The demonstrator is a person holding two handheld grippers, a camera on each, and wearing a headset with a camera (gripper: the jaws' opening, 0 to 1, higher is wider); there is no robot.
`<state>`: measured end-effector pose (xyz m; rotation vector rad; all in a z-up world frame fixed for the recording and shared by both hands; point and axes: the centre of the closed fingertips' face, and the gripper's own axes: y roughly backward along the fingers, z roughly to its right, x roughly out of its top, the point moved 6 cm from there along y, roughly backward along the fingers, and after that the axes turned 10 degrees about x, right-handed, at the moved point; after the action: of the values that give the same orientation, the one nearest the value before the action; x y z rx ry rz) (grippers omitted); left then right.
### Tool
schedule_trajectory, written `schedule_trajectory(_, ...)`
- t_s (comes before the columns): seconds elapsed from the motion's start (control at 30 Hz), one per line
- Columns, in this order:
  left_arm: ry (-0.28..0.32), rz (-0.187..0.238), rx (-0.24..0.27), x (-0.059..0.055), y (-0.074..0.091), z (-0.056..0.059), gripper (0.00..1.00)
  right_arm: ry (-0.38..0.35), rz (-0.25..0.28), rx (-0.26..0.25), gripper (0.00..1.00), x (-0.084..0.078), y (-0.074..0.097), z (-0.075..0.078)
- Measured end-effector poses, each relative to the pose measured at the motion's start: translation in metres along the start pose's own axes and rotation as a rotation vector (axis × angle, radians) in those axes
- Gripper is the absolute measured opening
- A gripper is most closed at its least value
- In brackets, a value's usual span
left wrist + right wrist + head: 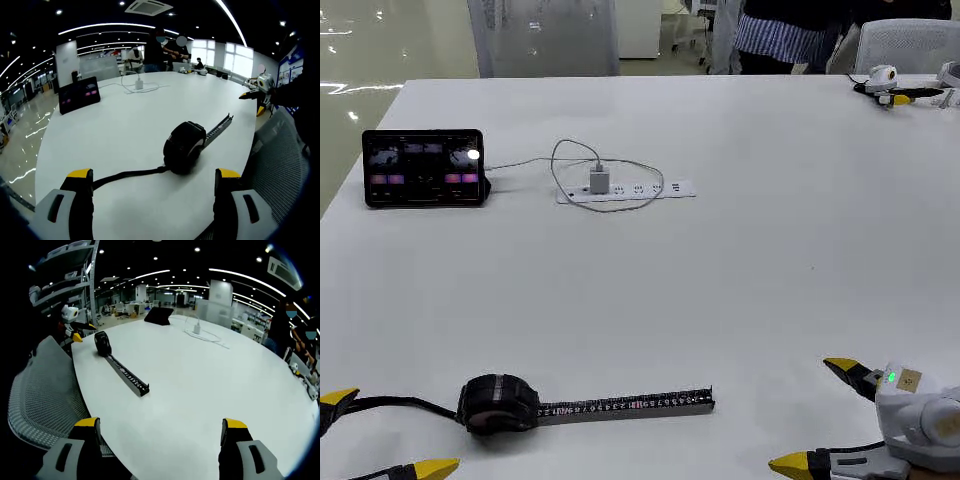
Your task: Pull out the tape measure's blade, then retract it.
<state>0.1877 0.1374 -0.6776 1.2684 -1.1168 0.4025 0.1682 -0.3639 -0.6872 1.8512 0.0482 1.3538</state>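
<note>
A black tape measure (498, 403) lies near the table's front edge, its blade (625, 405) pulled out to the right and resting flat. A black wrist strap (405, 404) trails left from the case. My left gripper (375, 432) stands open at the strap's end, just left of the case (184, 146), touching nothing. My right gripper (825, 413) is open at the front right, well clear of the blade tip (144, 388). In the right gripper view the case (102, 343) sits at the far end of the blade.
A tablet (423, 167) stands at the back left, beside a power strip (625, 189) with a charger and looped cable. Another gripper device (890, 86) lies at the far right corner. People stand beyond the table's far edge. A mesh chair (40, 395) sits by the near edge.
</note>
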Motion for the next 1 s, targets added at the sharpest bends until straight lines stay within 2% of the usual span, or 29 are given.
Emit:
schedule_trajectory(0.13,0.005,0.012,-0.004,0.002,0.003,0.000,0.99,-0.007,-0.001,0.007,0.99,-0.002,0.001,-0.003)
schedule_trajectory(0.2,0.000,0.011,0.002,0.003,0.004,-0.001,0.99,-0.006,-0.040,0.005,0.99,-0.005,0.001,-0.005)
schedule_trajectory(0.5,-0.006,0.011,-0.002,0.003,0.007,0.001,0.99,-0.005,-0.026,0.008,0.99,-0.007,0.003,-0.006)
schedule_trajectory(0.63,-0.005,-0.011,0.003,0.002,0.006,0.003,0.99,-0.006,-0.030,0.007,0.99,-0.008,0.004,-0.006)
schedule_trajectory(0.73,0.013,-0.025,0.000,0.005,0.006,0.007,0.99,-0.005,-0.031,0.007,0.99,-0.007,0.005,-0.005)
schedule_trajectory(0.83,0.024,-0.013,-0.012,0.013,0.005,0.016,0.99,0.004,-0.037,0.008,0.99,-0.006,0.005,-0.001)
schedule_trajectory(0.9,0.033,-0.029,-0.011,0.016,0.004,0.019,0.99,0.008,-0.039,0.010,0.99,-0.003,0.005,0.000)
schedule_trajectory(0.93,0.028,-0.057,-0.009,0.015,0.003,0.022,0.99,0.012,-0.040,0.013,0.99,-0.002,0.005,0.001)
schedule_trajectory(1.0,0.029,-0.053,-0.027,0.020,0.001,0.028,0.99,0.021,-0.044,0.016,0.99,0.001,0.004,0.003)
